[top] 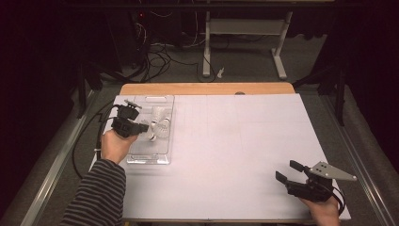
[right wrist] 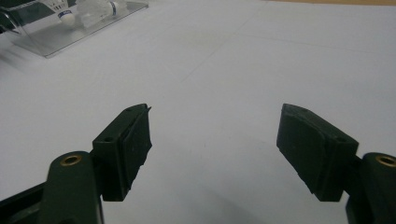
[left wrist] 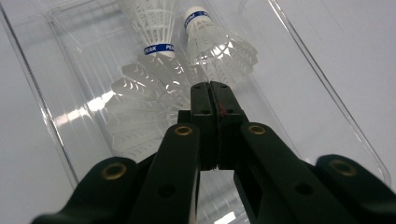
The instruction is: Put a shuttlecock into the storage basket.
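1. left claw (left wrist: 215, 88) is closed, pinching the feather edge of a shuttlecock (left wrist: 140, 107) inside the clear tray (top: 162, 157), far left on the worktop (top: 235, 155).
2. two more shuttlecocks (left wrist: 205, 37) lie just beyond it.
3. right claw (right wrist: 215, 140) rests wide open and empty, near right.

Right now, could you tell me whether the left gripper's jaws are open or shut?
Shut: the left gripper has its two pads pressed together with nothing visible between them, above the shuttlecocks in the clear tray.

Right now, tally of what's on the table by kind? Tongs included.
Shuttlecocks: 3, white, one, another, a third, all in the tray
Clear plastic tray: 1
Tongs: 2, left tongs shut, right tongs open
Total: 6
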### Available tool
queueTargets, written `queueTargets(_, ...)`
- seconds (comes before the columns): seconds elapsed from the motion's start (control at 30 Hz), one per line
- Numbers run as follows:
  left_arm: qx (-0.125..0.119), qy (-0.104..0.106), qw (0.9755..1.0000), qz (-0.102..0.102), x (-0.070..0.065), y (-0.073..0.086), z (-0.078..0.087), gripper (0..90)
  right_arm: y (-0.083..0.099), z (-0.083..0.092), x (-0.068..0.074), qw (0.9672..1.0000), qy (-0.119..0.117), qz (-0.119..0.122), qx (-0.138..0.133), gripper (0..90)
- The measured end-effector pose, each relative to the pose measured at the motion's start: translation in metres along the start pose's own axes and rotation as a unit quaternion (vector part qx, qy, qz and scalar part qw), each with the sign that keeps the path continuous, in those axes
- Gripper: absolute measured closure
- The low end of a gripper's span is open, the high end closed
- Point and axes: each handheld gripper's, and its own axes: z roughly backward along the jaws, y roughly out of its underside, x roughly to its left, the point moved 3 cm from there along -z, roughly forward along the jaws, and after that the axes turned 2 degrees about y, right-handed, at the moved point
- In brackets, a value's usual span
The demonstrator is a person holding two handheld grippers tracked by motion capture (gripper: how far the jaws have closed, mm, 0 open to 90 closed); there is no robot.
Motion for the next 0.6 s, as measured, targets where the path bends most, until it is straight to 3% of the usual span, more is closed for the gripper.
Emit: queueTargets(0.6, -0.005, -0.009, 0.9999, 0.007, 0.0065, -0.0036, -0.009, 87.2, -0.0002, 0.0001, -0.0003, 1.0, 0.001, 0.0, -0.001, 26.7)
